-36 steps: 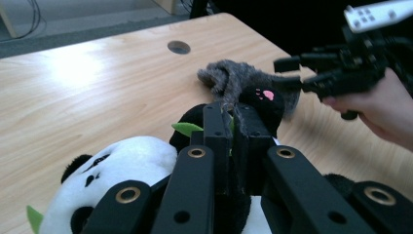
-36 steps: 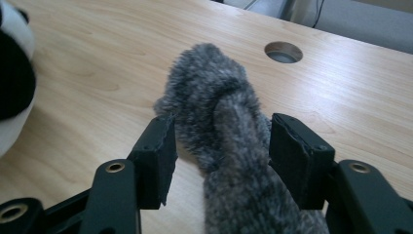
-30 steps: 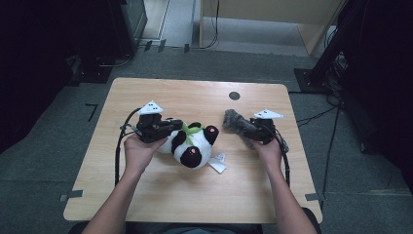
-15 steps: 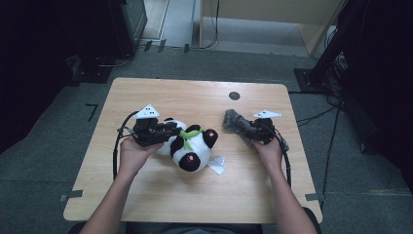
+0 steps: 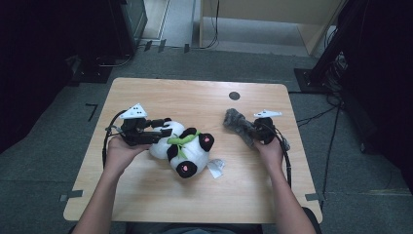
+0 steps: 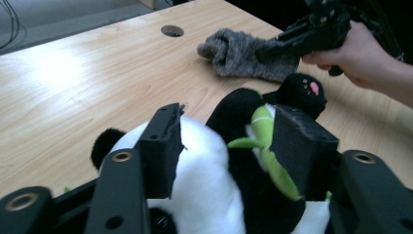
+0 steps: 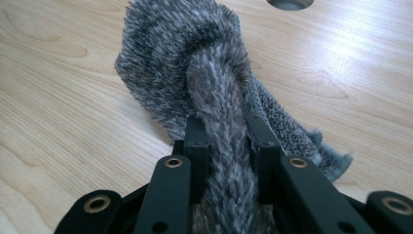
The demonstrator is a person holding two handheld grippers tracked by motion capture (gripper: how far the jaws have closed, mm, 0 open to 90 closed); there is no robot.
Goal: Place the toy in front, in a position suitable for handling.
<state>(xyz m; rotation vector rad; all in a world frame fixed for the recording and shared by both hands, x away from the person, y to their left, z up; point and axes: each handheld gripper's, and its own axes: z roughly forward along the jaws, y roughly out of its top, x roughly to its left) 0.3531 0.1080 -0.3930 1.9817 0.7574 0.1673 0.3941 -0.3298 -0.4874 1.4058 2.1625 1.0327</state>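
Fuzzy grey cloth (image 7: 204, 83) bunches between right gripper's (image 7: 226, 127) jaws.

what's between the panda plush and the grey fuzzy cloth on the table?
Bare wood. In the high view the panda plush and the grey fuzzy cloth lie apart with only table between them; the left gripper view agrees.
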